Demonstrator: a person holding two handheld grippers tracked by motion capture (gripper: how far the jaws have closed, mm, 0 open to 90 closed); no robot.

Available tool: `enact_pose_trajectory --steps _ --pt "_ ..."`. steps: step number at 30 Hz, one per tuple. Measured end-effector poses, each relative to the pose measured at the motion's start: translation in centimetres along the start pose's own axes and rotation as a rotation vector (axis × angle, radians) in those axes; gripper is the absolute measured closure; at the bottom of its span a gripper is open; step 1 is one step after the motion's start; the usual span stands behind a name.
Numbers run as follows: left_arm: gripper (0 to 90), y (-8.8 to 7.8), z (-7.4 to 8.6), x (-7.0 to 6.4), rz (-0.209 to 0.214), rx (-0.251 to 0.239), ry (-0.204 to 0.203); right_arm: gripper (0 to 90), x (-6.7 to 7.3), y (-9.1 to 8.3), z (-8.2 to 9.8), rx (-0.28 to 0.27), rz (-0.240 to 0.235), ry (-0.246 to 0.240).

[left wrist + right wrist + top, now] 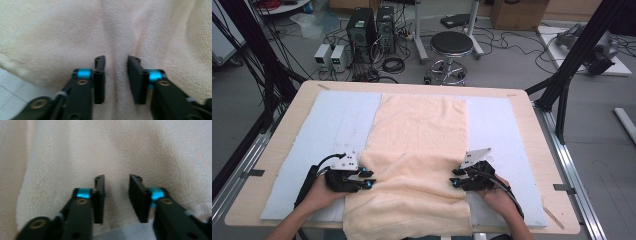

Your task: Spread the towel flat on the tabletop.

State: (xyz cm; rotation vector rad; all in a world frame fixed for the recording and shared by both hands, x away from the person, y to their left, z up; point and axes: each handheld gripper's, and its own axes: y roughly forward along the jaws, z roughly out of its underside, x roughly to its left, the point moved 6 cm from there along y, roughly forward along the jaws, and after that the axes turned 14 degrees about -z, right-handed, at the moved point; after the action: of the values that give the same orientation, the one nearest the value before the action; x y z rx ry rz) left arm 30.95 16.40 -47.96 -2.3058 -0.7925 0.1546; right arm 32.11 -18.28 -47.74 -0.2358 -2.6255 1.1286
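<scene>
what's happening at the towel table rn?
A person works a peach towel spread over a pale blue mat on the table, one gripper per hand. The left gripper sits at the towel's left edge and the right gripper at its right edge, both pointing inward. In both gripper views the jaws stand apart over the cloth, gripping nothing.

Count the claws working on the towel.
2. The left claw sits at the towel's left edge, the right claw at its right edge, both near the table's front.
</scene>
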Motion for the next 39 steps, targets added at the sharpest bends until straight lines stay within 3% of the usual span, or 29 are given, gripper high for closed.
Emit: enact_pose_trajectory --steps 2,6,7,9,12,14,17,20,21,22,24,26,27,28,30,31,32,33,34,35,39 --pt "80.3 -0.3 0.0 -0.2 -0.006 0.002 0.016 82.7 0.4 0.0 0.0 0.008 -0.007 -0.019" --pt "83.3 -1.3 -0.2 -1.1 0.005 -0.015 0.041 84.7 1.6 -0.6 -0.3 -0.007 -0.012 -0.040" --pt "83.4 -1.3 -0.2 -1.1 0.005 -0.015 0.041 84.7 1.6 -0.6 -0.3 -0.007 -0.012 -0.040" --pt "83.4 -2.6 -0.2 -2.0 0.023 -0.030 0.059 84.1 3.0 -1.1 -0.4 -0.029 -0.025 -0.056" --pt "82.4 -3.9 0.0 -2.9 0.076 -0.056 0.047 76.7 4.5 -1.5 -0.4 -0.055 -0.087 -0.071" --pt "78.0 -4.5 0.1 -3.1 0.095 -0.063 0.037 72.9 5.2 -1.9 -0.5 -0.075 -0.094 -0.081" --pt "69.5 -4.7 -0.1 -2.7 0.090 -0.067 0.032 69.6 4.7 -2.5 -0.7 -0.087 -0.071 -0.071" --pt "61.6 -4.2 -1.1 -1.2 0.027 -0.097 0.020 65.6 3.5 -3.0 -1.2 -0.102 -0.029 -0.065" --pt "59.4 -4.2 -1.1 -1.2 0.027 -0.097 0.020 64.3 2.9 -3.1 -1.3 -0.104 -0.008 -0.060" --pt "57.3 -3.4 -1.6 -0.3 -0.017 -0.098 0.012 64.6 2.4 -3.0 -1.4 -0.105 0.001 -0.059" --pt "56.7 -2.5 -1.8 0.0 -0.009 -0.088 -0.003 63.9 1.5 -2.6 -1.5 -0.105 -0.020 -0.039" --pt "57.2 -1.6 -1.5 -0.3 0.029 -0.051 -0.001 63.2 1.7 -1.8 -1.5 -0.088 -0.088 -0.033" --pt "57.6 -1.6 -1.5 -0.3 0.029 -0.051 -0.001 62.7 2.2 -1.3 -1.5 -0.074 -0.115 -0.051" --pt "59.2 -0.9 -1.0 -0.9 0.062 0.003 0.033 62.2 2.6 -0.8 -1.5 -0.057 -0.127 -0.073" --pt "62.7 -0.2 -0.5 -1.7 0.087 0.059 0.051 62.0 2.9 0.3 -1.0 -0.009 -0.133 -0.079" --pt "64.3 -0.2 -0.5 -1.7 0.087 0.059 0.051 62.2 2.9 0.9 -0.6 0.023 -0.130 -0.065" --pt "67.9 -0.1 -0.6 -1.9 0.070 0.057 0.075 65.2 2.8 1.2 -0.4 0.016 -0.128 -0.057" --pt "73.6 -0.2 -0.6 -1.9 0.077 0.057 0.068 69.8 2.8 1.1 -0.4 0.005 -0.122 -0.051" --pt "80.0 -0.4 -0.6 -2.0 0.082 0.059 0.071 80.1 2.8 1.1 -0.4 0.006 -0.122 -0.052" --pt "83.9 -0.6 -0.5 -2.0 0.087 0.061 0.079 84.7 2.9 1.0 -0.3 0.010 -0.136 -0.053" --pt "85.5 -2.1 -0.3 -2.7 0.125 0.023 0.070 85.5 4.4 0.3 -0.5 0.016 -0.162 -0.087"
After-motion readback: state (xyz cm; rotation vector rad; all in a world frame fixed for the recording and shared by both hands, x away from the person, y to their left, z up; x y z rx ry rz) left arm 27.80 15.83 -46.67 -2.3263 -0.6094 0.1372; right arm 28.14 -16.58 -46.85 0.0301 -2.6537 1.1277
